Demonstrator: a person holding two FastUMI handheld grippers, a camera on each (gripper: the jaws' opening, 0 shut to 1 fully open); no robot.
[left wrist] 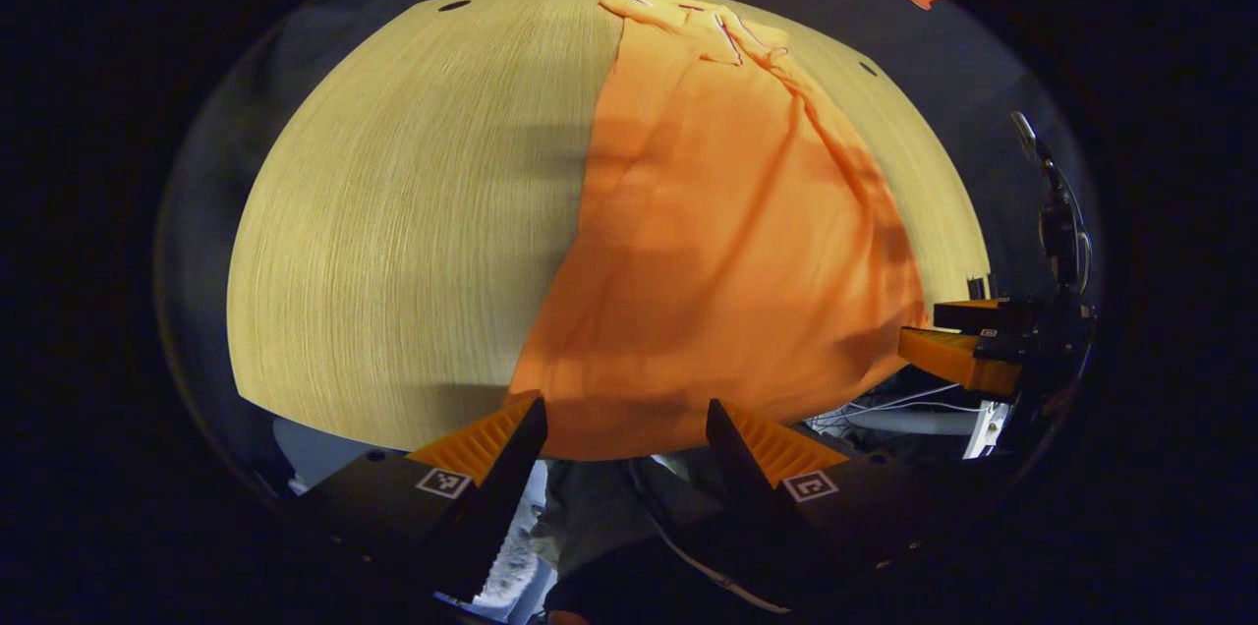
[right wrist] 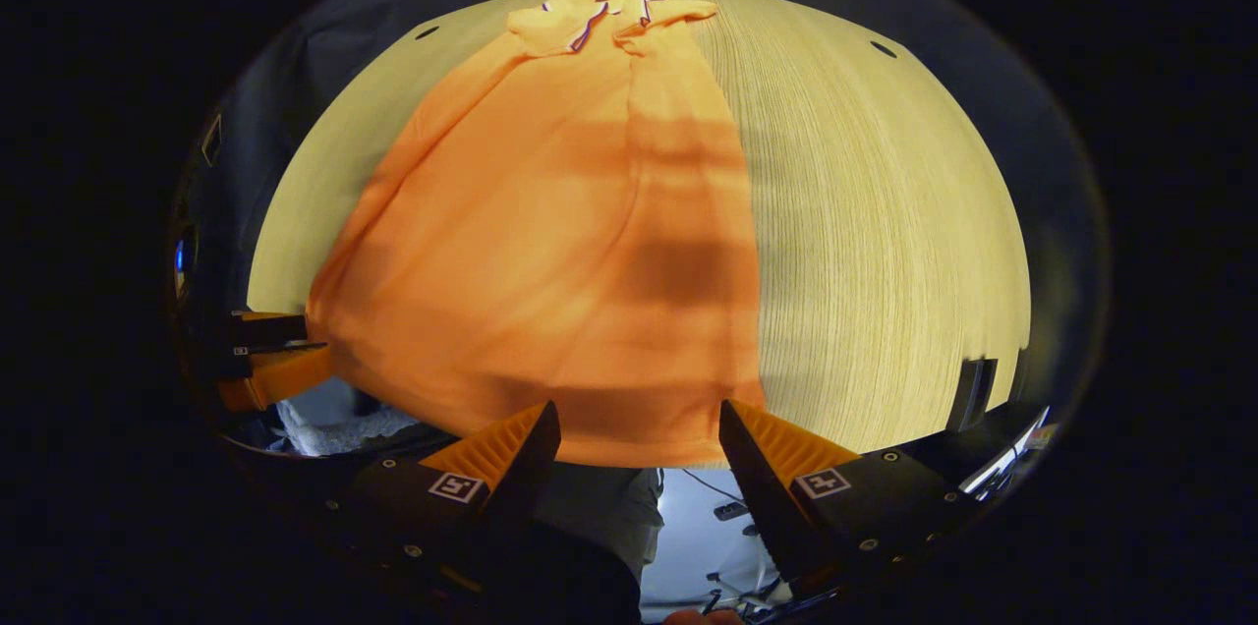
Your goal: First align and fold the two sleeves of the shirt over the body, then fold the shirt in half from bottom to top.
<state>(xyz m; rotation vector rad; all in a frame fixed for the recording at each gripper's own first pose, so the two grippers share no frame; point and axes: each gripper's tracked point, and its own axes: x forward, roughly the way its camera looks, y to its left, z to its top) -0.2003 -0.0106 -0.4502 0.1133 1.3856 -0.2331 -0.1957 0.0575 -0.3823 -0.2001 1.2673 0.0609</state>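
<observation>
An orange shirt (left wrist: 717, 242) lies flat on a pale wooden table (left wrist: 413, 212), collar (left wrist: 722, 26) at the far end and hem at the near edge. Both sleeves appear folded in over the body. In the left gripper view my left gripper (left wrist: 626, 424) is open, its fingers straddling the hem's left corner without pressing it. My right gripper (left wrist: 958, 340) shows at the right beside the hem. In the right gripper view the shirt (right wrist: 550, 242) fills the left half of the table (right wrist: 885, 212). My right gripper (right wrist: 639, 424) is open around the hem's right corner, and the left gripper (right wrist: 270, 350) sits at the shirt's far-left corner.
Bare wood lies to the left of the shirt in the left gripper view and to its right in the right gripper view. A dark stand (left wrist: 1057, 222) rises past the table's right side. Cables and a person's trouser leg (left wrist: 600, 507) show below the near edge.
</observation>
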